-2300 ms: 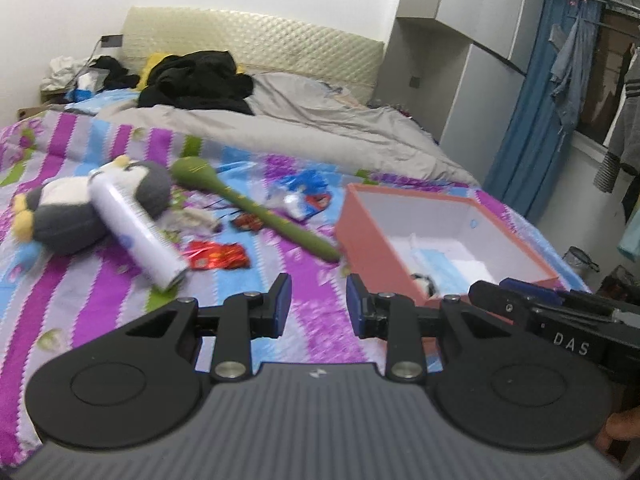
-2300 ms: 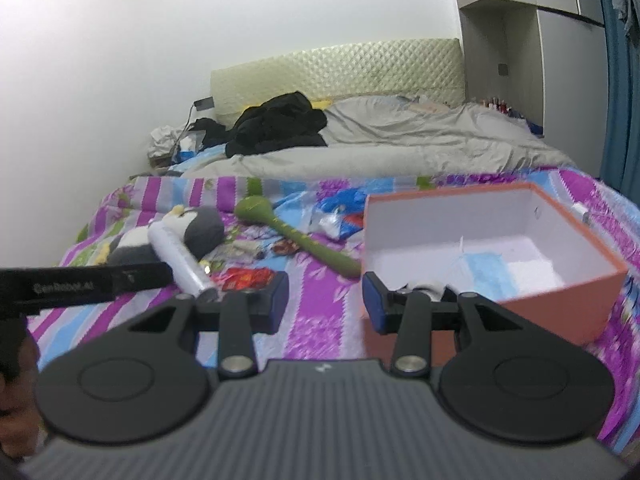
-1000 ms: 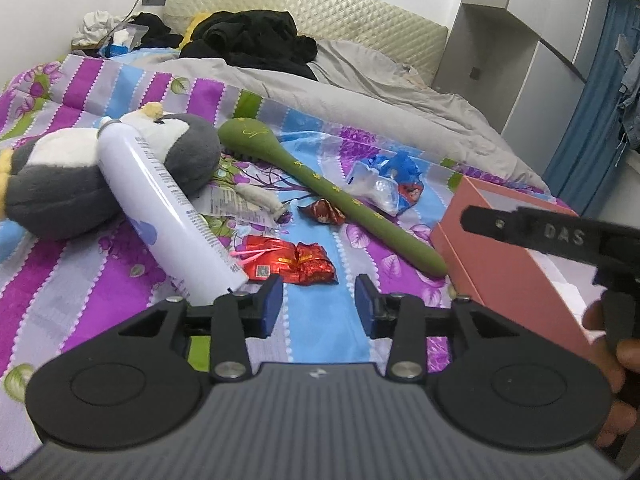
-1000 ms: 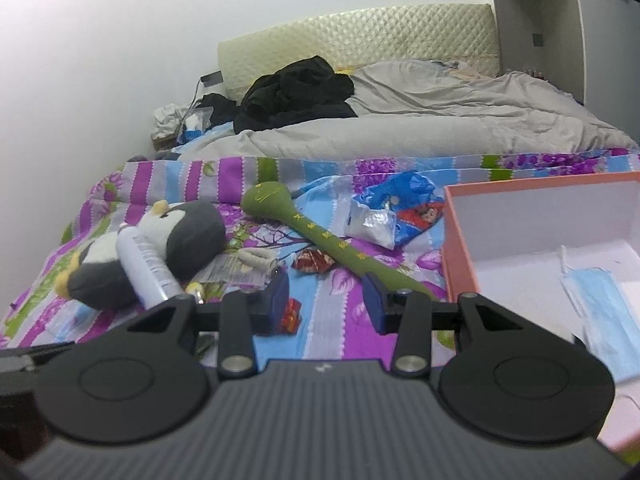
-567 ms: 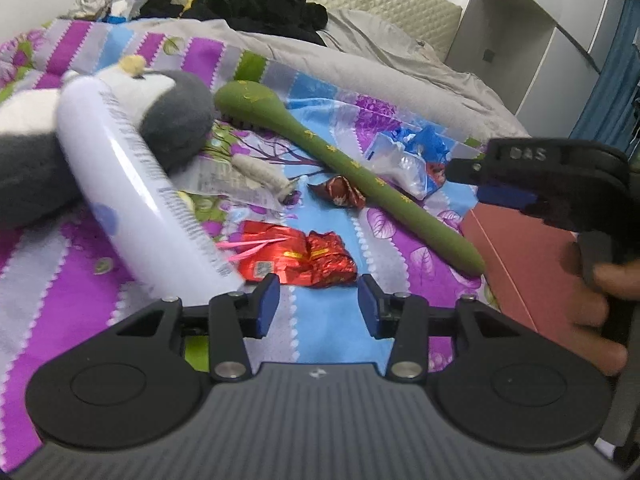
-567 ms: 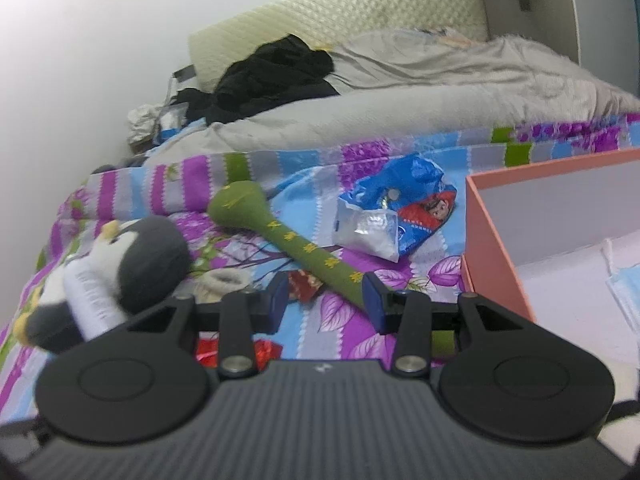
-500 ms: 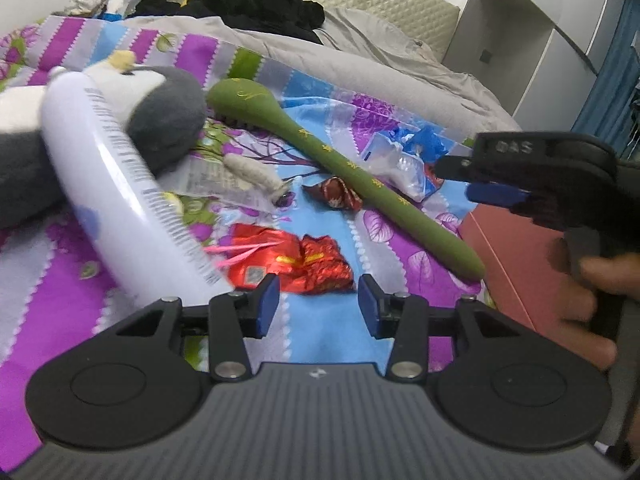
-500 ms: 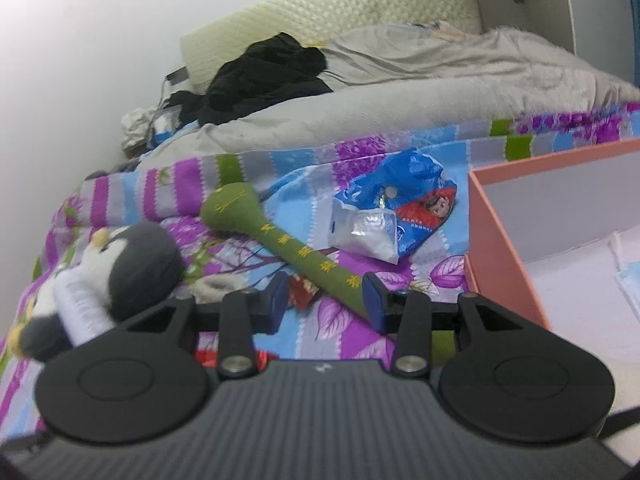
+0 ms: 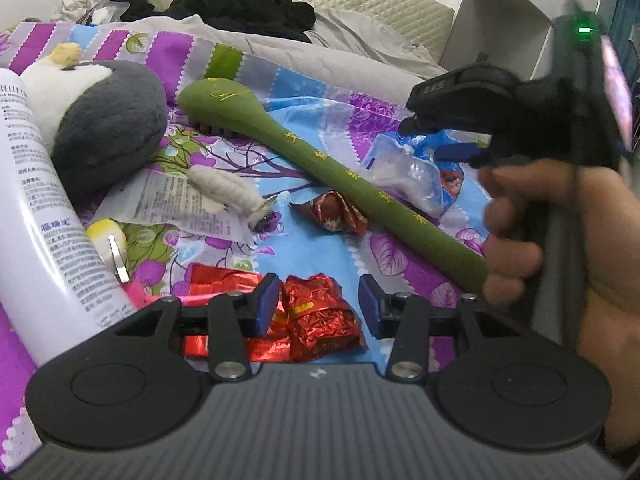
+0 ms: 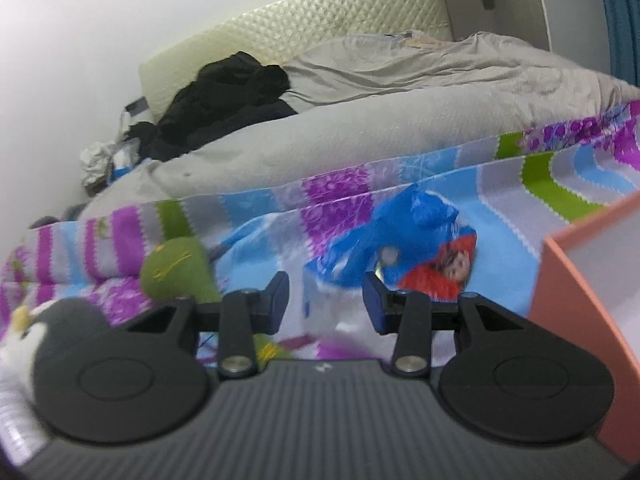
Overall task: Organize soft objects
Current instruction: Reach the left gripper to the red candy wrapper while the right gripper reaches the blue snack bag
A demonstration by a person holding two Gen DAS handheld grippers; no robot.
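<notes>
On the striped bedspread my left gripper (image 9: 318, 305) stands open, low over a crumpled red foil wrapper (image 9: 320, 318) that lies between and under its jaws, untouched by the pads. A grey and white plush penguin (image 9: 100, 120) lies at the left under a white tube (image 9: 44, 208). A long green massage stick (image 9: 320, 160) runs diagonally across the middle. My right gripper (image 10: 325, 302) is open and empty, close in front of a blue and clear plastic bag (image 10: 400, 232). In the left wrist view the right gripper (image 9: 432, 140), held by a hand (image 9: 560, 232), hovers over that bag (image 9: 412, 176).
An orange open box (image 10: 580, 280) stands at the right. A smaller red wrapper (image 9: 332, 216), a printed packet with a white cotton roll (image 9: 224, 192) and a yellow clip (image 9: 106, 236) lie nearby. A grey duvet (image 10: 400, 120) and black clothes (image 10: 224, 96) cover the far bed.
Both grippers have come forward and lower over the bed. The left one closed in on the red wrapper; the right one swung over the blue bag, into the left view.
</notes>
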